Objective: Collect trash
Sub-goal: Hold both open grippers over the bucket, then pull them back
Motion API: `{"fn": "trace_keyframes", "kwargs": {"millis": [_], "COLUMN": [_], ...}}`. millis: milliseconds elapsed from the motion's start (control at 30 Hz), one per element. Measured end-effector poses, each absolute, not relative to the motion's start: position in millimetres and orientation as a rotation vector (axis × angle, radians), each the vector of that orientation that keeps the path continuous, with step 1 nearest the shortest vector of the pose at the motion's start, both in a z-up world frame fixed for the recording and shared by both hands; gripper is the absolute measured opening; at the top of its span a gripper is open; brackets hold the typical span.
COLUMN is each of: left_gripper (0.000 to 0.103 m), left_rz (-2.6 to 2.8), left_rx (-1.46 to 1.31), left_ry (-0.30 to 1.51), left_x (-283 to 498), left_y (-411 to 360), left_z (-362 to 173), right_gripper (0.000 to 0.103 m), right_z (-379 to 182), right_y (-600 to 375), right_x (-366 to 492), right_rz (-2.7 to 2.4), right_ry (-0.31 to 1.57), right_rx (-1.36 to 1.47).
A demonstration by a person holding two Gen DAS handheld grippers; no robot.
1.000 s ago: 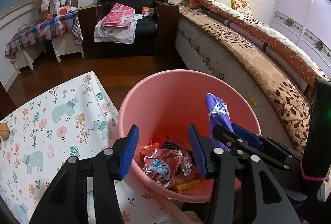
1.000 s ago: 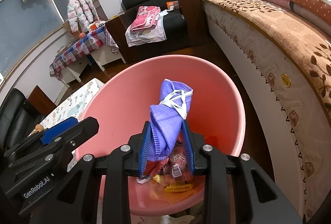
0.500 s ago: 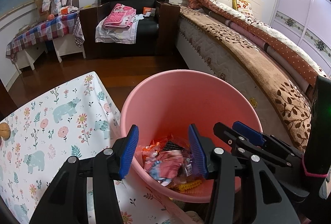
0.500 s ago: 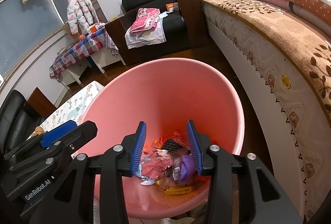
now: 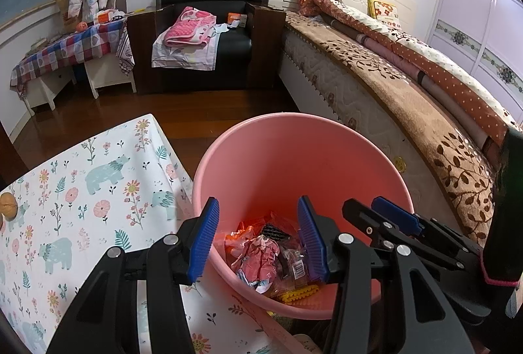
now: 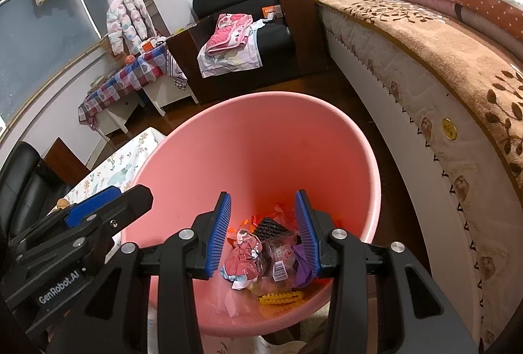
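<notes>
Both grippers hang over the pink bucket (image 6: pixel 261 158), jaws spread wide, nothing held: right gripper (image 6: pixel 263 231) directly above the trash heap (image 6: pixel 261 259) on the bucket's floor, left gripper (image 5: pixel 258 234) at the rim's near side. Heap incl. crumpled pink wrapper (image 5: pixel 258 256), purple cloth (image 6: pixel 302 265), yellow ridged piece (image 6: pixel 281 300). Floral tablecloth (image 5: pixel 81 190) touches the bucket's left side; bed (image 5: pixel 408 86) runs along its right. Black armchair (image 5: pixel 209 37) w/ pink clothes stands well beyond the bucket.
</notes>
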State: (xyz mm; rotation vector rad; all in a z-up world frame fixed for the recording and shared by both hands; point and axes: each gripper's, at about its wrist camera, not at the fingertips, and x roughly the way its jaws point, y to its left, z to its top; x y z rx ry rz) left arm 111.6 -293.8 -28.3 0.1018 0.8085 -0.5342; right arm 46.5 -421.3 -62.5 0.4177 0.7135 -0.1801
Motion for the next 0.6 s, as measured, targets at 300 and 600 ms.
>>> {"fn": "trace_keyframes", "kwargs": {"millis": [300, 600], "left_gripper": [0.049, 0.049], "left_rz": [-0.524, -0.505], "left_rx": [0.097, 0.084], "left_ry": [0.8, 0.786], "left_x": [109.9, 110.6], "left_y": [-289.9, -286.9], "left_z": [-25.1, -20.7], "right_gripper": [0.042, 0.042], "right_z": [-56.3, -48.8], "right_y": [-417.8, -410.5], "right_x": [36.9, 32.4], "right_rz": [-0.209, -0.241], "right_ry": [0.691, 0.664], "right_rx": [0.393, 0.355]}}
